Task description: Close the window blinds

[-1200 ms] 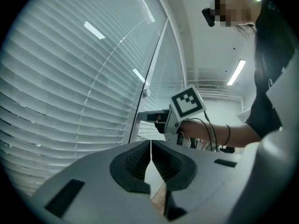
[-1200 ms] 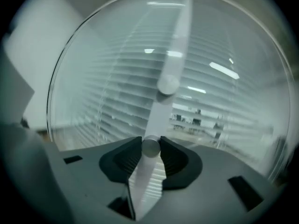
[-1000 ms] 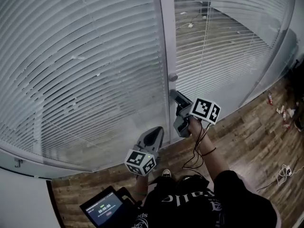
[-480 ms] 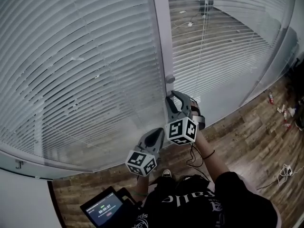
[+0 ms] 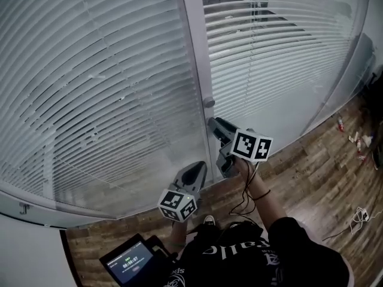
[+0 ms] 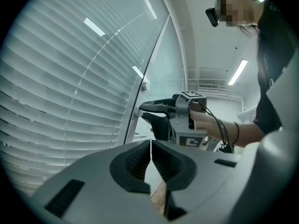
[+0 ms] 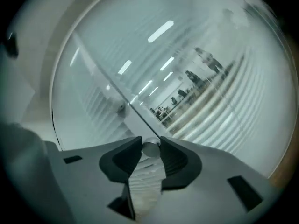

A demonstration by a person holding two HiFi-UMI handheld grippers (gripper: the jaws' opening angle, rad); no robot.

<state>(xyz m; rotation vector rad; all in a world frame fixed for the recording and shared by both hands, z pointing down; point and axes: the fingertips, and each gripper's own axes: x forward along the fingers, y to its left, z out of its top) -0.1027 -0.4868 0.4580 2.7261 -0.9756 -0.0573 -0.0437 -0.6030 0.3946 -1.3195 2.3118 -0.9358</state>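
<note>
We were at the knob step: the right claw [image 5: 210, 123] held the lower knob [image 7: 150, 148] on the frame [image 5: 194, 52] between the blinds [image 5: 90, 88], its jaws just eased wider; the left claw [image 6: 150, 148] hung closed, empty. Next probably needed a firm twist

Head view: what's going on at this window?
A person works at window blinds behind glass with two handheld grippers. The right gripper has its fingers around a small round knob on the frame between the panes. They have just been opening slightly, though the knob looks touched on both sides. The left gripper hangs lower, fingers together and empty. The right pane's slats show gaps, so the blinds aren't fully closed.
</note>
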